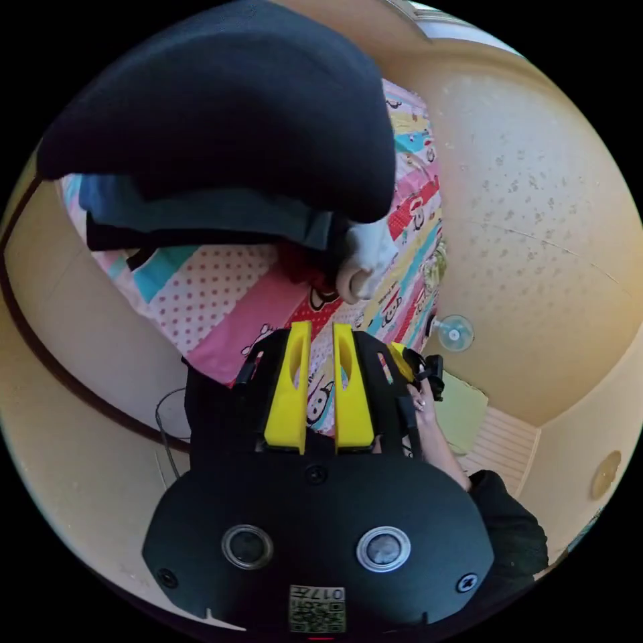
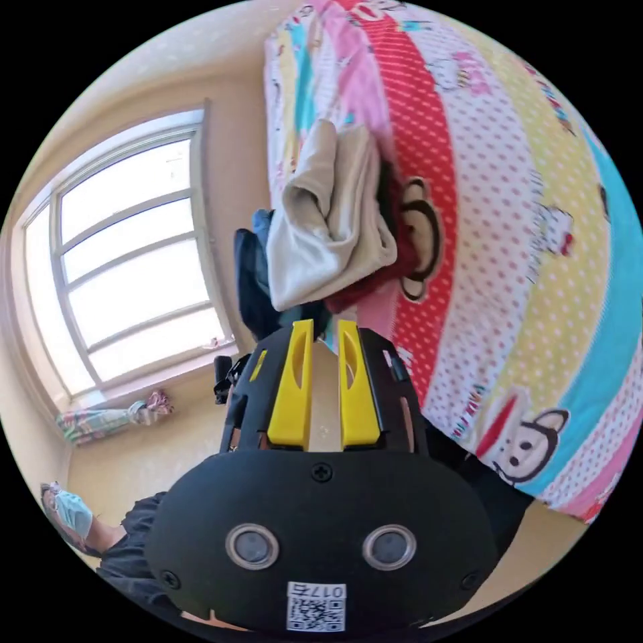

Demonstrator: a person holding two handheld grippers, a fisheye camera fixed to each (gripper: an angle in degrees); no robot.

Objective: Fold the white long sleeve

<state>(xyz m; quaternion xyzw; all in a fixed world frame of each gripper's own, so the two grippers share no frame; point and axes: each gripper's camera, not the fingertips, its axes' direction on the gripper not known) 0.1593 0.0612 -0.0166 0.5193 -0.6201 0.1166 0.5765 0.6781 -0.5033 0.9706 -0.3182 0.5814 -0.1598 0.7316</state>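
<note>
The white long sleeve point(image 2: 328, 221) lies bunched and partly folded on the cartoon-print bed sheet point(image 2: 509, 221), on top of a red garment point(image 2: 375, 278) and dark clothes point(image 2: 251, 281). My right gripper point(image 2: 325, 328) hovers just short of this pile, its yellow jaws a narrow gap apart with nothing between them. In the left gripper view, part of the white long sleeve point(image 1: 365, 264) peeks out under a large black garment point(image 1: 221, 100) and a blue-grey one point(image 1: 201, 214). My left gripper point(image 1: 321, 329) sits over the sheet below it, jaws slightly apart and empty.
The bed's edge runs beside a beige wall point(image 1: 536, 201) and floor. A hand point(image 1: 429, 415) with a dark sleeve shows beside the left gripper's body. A bright window point(image 2: 134, 268) faces the bed, and a person point(image 2: 74, 516) is at the lower left.
</note>
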